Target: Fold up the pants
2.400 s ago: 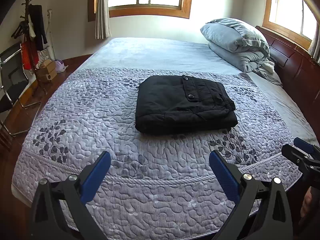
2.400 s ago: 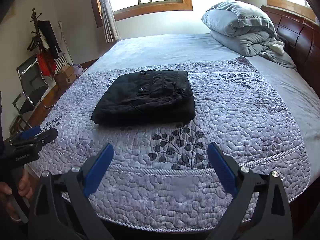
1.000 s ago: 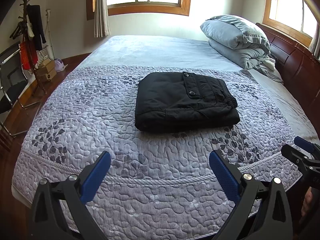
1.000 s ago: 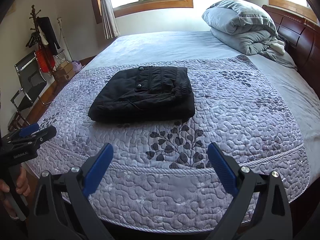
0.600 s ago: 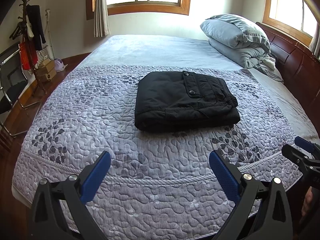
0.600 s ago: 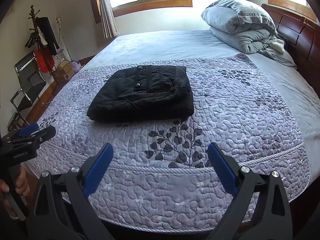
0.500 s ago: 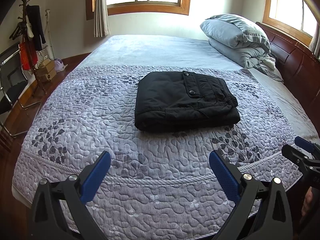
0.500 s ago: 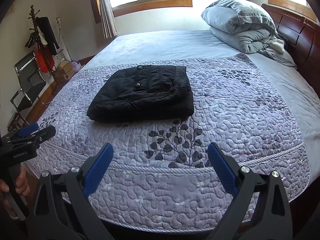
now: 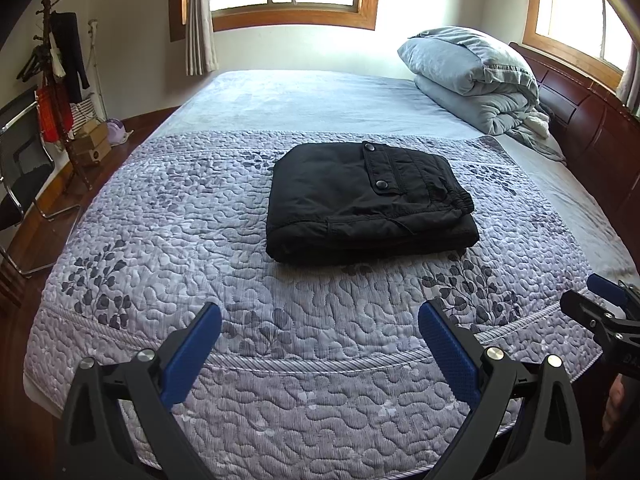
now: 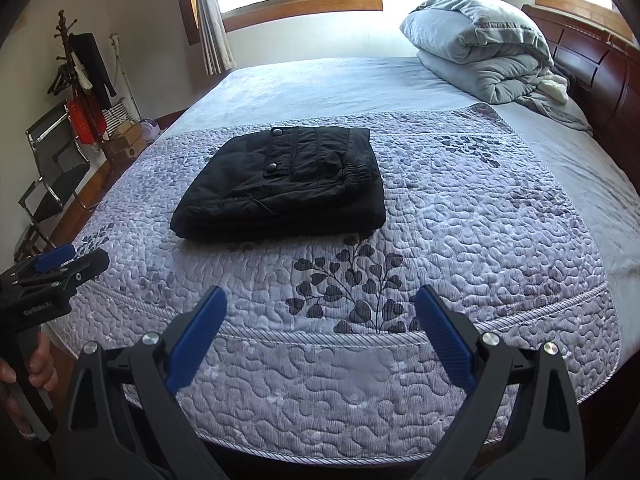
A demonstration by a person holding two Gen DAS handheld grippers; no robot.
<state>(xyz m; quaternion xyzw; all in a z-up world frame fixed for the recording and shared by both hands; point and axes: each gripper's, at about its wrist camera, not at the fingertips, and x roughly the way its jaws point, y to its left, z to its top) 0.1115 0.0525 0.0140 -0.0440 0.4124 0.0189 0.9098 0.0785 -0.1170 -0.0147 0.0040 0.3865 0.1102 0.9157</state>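
The black pants (image 9: 368, 204) (image 10: 288, 188) lie folded into a compact rectangle in the middle of the purple quilted bedspread (image 9: 180, 216) (image 10: 480, 232), a snap pocket flap on top. My left gripper (image 9: 320, 340) hovers over the bed's near edge, open and empty, well short of the pants. My right gripper (image 10: 320, 320) is likewise open and empty, back from the pants. Each gripper shows at the edge of the other's view: the right gripper (image 9: 600, 308) and the left gripper (image 10: 60, 268), held by a hand (image 10: 36, 364).
A folded grey duvet (image 9: 476, 76) (image 10: 484, 44) is stacked at the head of the bed by the dark wooden headboard (image 9: 592, 120). A coat rack (image 9: 56, 64), boxes (image 9: 90, 144) and a metal chair (image 9: 20, 160) stand on the wooden floor to the left.
Both views have shifted only slightly. The pants stay folded in the same spot and both grippers stay open and back from them.
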